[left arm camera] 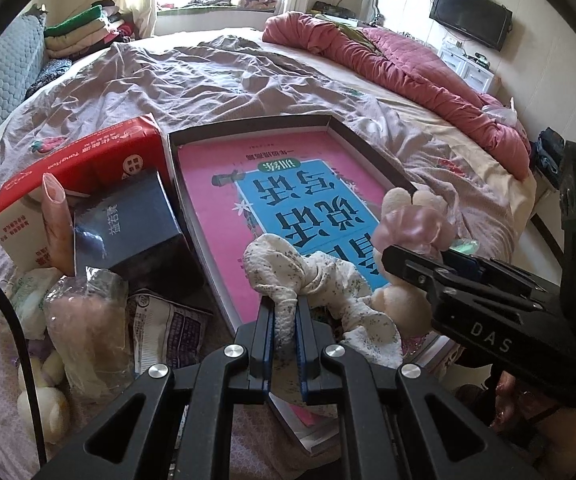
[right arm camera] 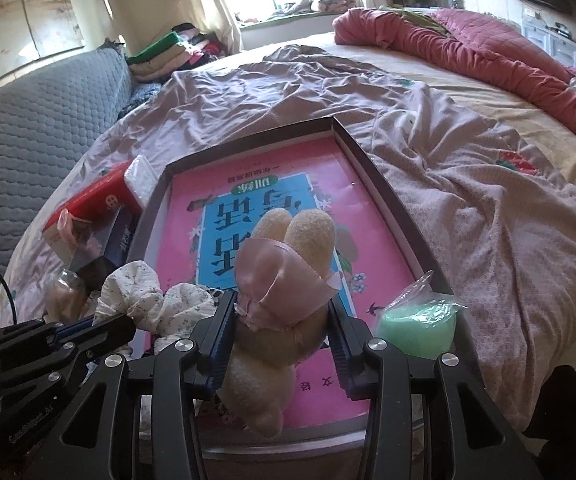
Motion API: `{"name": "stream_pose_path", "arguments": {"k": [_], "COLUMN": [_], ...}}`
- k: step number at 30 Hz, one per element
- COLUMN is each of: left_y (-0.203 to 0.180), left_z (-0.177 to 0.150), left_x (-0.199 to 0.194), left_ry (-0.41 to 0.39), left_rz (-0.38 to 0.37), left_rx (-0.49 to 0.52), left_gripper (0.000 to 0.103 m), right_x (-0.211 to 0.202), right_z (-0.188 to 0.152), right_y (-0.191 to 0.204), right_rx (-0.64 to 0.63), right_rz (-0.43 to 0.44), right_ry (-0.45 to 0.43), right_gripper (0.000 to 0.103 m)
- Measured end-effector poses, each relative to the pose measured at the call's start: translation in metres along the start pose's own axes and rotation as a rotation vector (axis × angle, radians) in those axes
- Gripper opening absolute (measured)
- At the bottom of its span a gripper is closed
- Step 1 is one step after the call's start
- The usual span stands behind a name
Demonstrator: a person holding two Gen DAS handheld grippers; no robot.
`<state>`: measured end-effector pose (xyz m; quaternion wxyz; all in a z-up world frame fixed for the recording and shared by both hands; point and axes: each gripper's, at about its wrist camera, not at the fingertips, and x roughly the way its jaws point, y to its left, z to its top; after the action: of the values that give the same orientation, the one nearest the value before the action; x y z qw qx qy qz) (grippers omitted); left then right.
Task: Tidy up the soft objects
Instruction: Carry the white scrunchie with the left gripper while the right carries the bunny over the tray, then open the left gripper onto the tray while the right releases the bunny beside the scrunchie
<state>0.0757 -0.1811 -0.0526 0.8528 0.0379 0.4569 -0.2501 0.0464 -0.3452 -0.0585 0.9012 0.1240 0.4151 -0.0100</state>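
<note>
My left gripper [left arm camera: 285, 312] is shut on a white floral cloth toy [left arm camera: 308, 276], held over the near edge of a shallow box [left arm camera: 372, 152] lined with a pink and blue book. My right gripper [right arm camera: 282, 316] is shut on a cream plush rabbit with a pink satin bow [right arm camera: 284, 276], over the same box [right arm camera: 384, 188]. The rabbit [left arm camera: 412, 220] and right gripper [left arm camera: 420, 260] also show at the right of the left wrist view. The floral toy [right arm camera: 156, 300] and left gripper [right arm camera: 104, 328] show at the left of the right wrist view. A green soft item in plastic [right arm camera: 420, 324] lies in the box's near right corner.
Left of the box lie a red carton [left arm camera: 76, 164], a dark box [left arm camera: 128, 224], a wrapped pink item [left arm camera: 84, 320] and a foil packet [left arm camera: 168, 324]. A rumpled lilac sheet [left arm camera: 208, 76] covers the bed, a red quilt [left arm camera: 408, 64] lies far right, and folded clothes [left arm camera: 84, 32] are stacked far left.
</note>
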Motion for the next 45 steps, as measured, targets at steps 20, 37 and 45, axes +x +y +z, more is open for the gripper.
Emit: {"name": "stream_pose_path", "arguments": {"k": [20,37,45], "left_y": [-0.005,-0.002,0.003], "left_z": [-0.002,-0.003,-0.002], "left_x": [0.009,0.012,0.009], "left_ry": [0.016,0.019,0.016], "left_rz": [-0.008,-0.009,0.000], "left_rx": [0.004,-0.015,-0.031], "left_gripper": [0.010,0.013,0.031], "right_x": [0.005,-0.005,-0.006], "right_z": [0.000,0.001,0.001], "right_y": [0.003,0.002,0.002], "right_rx": [-0.064,-0.057,-0.051], "right_rz": [-0.107,-0.106,-0.108], "right_ry": [-0.037,-0.064,-0.061], "right_gripper": [0.052,0.061,0.062]}}
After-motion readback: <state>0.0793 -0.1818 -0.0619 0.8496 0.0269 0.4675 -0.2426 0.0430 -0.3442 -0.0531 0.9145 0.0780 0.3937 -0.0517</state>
